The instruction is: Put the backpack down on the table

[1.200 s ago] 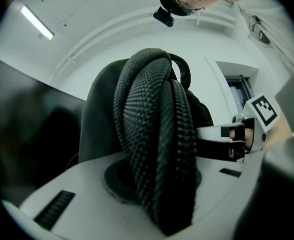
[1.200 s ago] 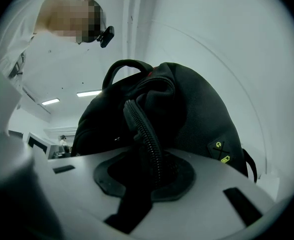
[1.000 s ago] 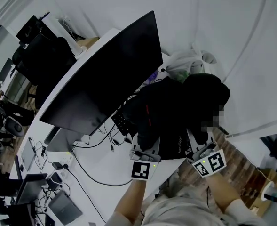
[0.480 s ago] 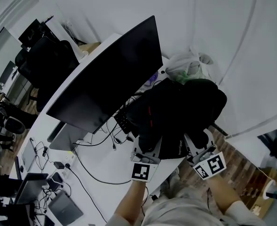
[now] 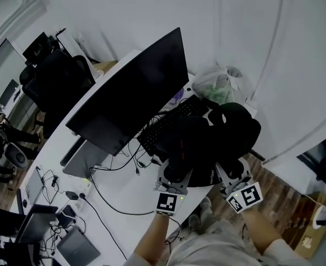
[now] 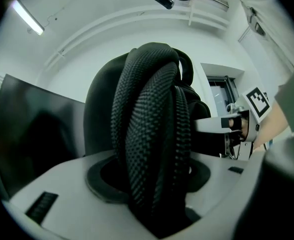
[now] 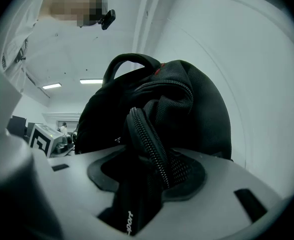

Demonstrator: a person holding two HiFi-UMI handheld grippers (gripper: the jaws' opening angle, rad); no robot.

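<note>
Head view gives me the backpack (image 5: 212, 143) as a black, slumped bundle with a thin red stripe. Its mesh-padded shoulder strap (image 6: 151, 144) and a zipped edge (image 7: 147, 149) are turned toward me, with a carry handle (image 7: 129, 61) on top. It sits on the white table (image 5: 124, 198), off the right end of the monitor (image 5: 135, 90). In front of the monitor a black keyboard (image 5: 165, 123) runs up to the pack, with loose cables (image 5: 104, 195) nearer me. A plastic bag (image 5: 218, 85) lies past the monitor's right end, and an office chair (image 5: 57, 82) stands behind it. Both pairs of jaws have just been opening. The left gripper (image 5: 174, 175) stands spread with the strap between its jaws, and the right gripper (image 5: 230, 172) is spread around the zipped edge.
</note>
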